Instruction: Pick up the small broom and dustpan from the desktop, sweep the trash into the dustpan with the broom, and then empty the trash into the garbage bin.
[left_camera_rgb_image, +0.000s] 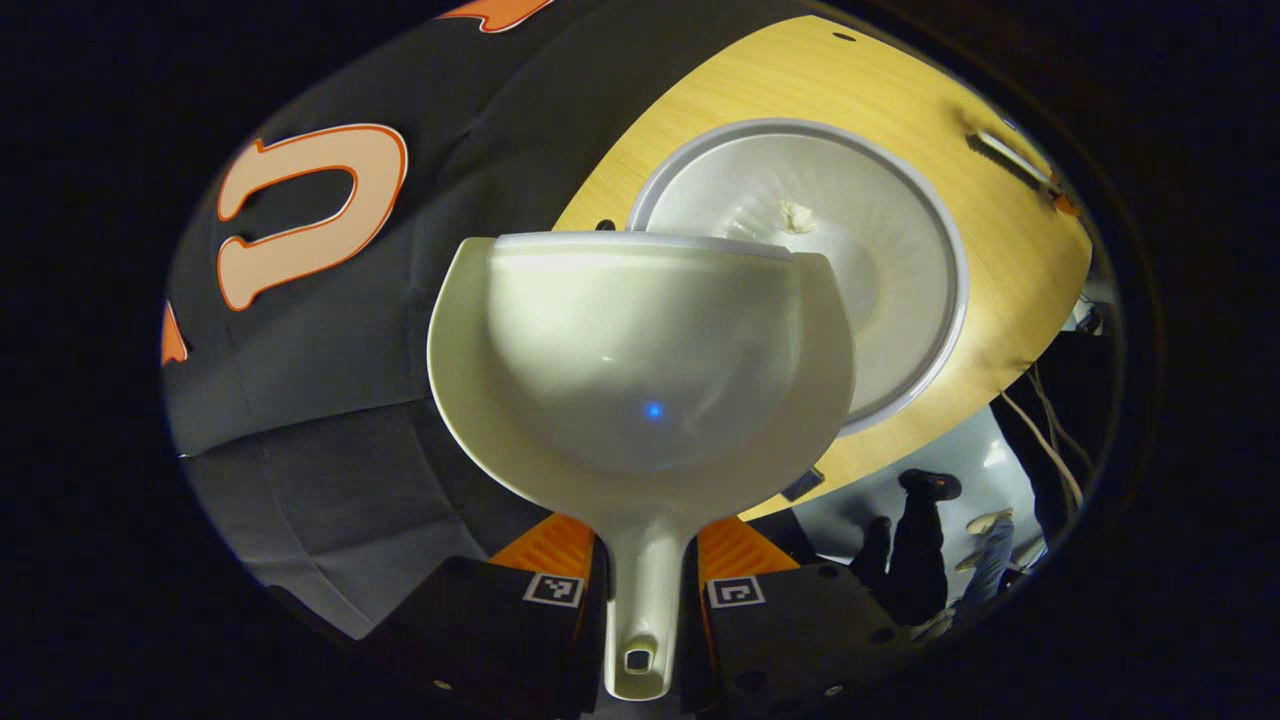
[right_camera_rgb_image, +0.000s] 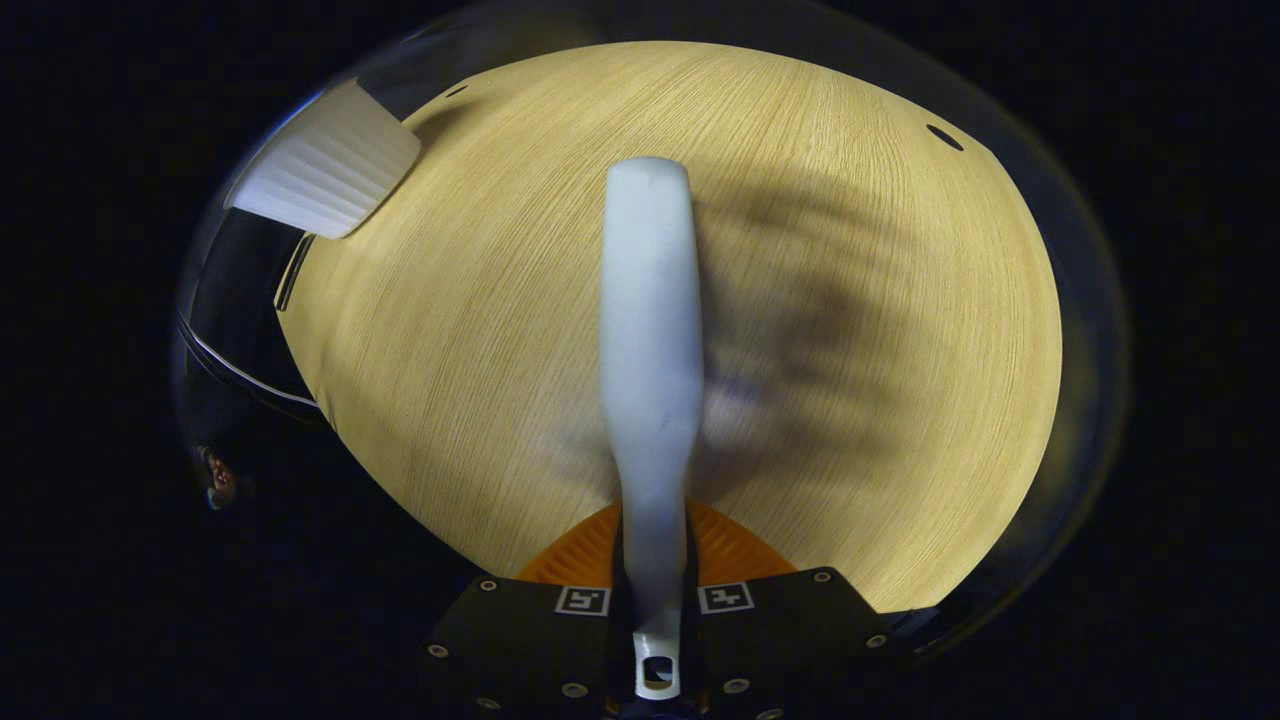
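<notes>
In the left gripper view, my left gripper (left_camera_rgb_image: 645, 545) is shut on the handle of the cream dustpan (left_camera_rgb_image: 640, 360). The pan is raised and tipped, its lip over the near rim of the round white garbage bin (left_camera_rgb_image: 955, 300). The pan's inside looks bare. A small crumpled scrap of trash (left_camera_rgb_image: 797, 215) lies inside the bin. In the right gripper view, my right gripper (right_camera_rgb_image: 652, 530) is shut on the white small broom (right_camera_rgb_image: 650, 330), held by its handle above the wooden desktop (right_camera_rgb_image: 450, 300). The bristles are not visible.
The bin stands on the desktop (left_camera_rgb_image: 900, 90) close to its edge. A slim dark tool (left_camera_rgb_image: 1010, 160) lies at the far side. A person's legs (left_camera_rgb_image: 925, 540) and cables are on the floor. A ribbed white object (right_camera_rgb_image: 325, 170) sits at the desktop's corner.
</notes>
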